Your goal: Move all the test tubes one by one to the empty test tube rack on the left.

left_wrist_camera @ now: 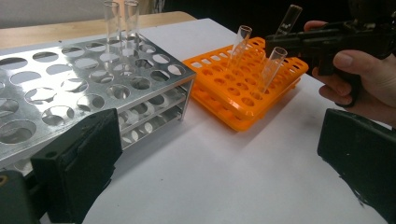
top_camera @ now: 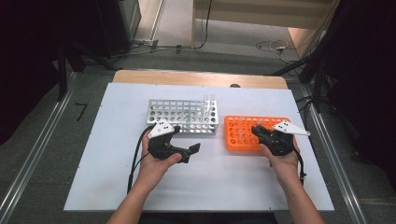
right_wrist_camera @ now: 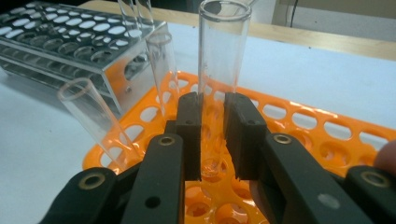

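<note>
While clamped, test tube [right_wrist_camera: 223,60] between fingers [right_wrist_camera: 189,135].

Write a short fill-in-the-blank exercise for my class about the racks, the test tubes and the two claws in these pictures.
1. The right claw is shut on a clear ____ standing in the orange rack.
2. Beside the orange rack stands a ____-coloured metal rack.
3. The metal rack holds ____ test tubes at one corner.
4. The left claw is ____, with nothing between its jaws.

Missing words: test tube; silver; two; open
</note>
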Demonstrator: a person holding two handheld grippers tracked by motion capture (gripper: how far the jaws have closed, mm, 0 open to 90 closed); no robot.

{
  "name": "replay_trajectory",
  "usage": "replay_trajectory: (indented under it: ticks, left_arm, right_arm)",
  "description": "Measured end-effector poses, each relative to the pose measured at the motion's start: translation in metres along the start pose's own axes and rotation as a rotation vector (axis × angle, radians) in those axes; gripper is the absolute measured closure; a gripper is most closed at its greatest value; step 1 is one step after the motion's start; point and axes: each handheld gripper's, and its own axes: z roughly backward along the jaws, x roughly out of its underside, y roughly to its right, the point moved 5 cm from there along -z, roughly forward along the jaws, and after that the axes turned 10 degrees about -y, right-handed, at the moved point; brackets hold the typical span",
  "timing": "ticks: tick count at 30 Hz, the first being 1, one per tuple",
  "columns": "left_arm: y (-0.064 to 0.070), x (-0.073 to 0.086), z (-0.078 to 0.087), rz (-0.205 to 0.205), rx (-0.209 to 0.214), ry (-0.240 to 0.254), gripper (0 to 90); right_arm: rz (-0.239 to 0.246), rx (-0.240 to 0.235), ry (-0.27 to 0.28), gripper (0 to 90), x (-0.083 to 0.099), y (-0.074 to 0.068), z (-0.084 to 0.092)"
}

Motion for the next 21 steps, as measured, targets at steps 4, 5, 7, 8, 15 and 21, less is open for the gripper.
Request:
replay_trajectory:
  ticks: [4,5,7,8,15,21]
  left_arm:
    - [0.0,-0.001,0.001,-0.001,0.0,0.004,0.0]
    - [0.0,-0.001,0.001,-0.001,0.001,0.005,0.0]
    - [0.0,-0.001,0.002,-0.001,0.001,0.007,0.0]
    - [0.0,-0.001,0.002,-0.001,0.001,0.006,0.0]
    - [0.002,-0.003,0.004,-0.006,-0.001,0.012,0.0]
    - [0.003,-0.005,0.006,-0.01,0.001,0.017,0.0]
  right_arm:
    - [0.0,-0.006,0.017,74.1,-0.006,-0.001,0.008]
    - [0.003,-0.009,0.022,74.2,-0.008,-0.002,0.009]
    - [0.005,-0.011,0.027,74.2,-0.011,-0.003,0.013]
    - [0.005,-0.012,0.031,74.1,-0.012,-0.004,0.015]
    - [0.023,-0.033,0.041,74.1,-0.024,-0.016,0.029]
    - [0.045,-0.047,0.057,74.2,-0.034,-0.028,0.04]
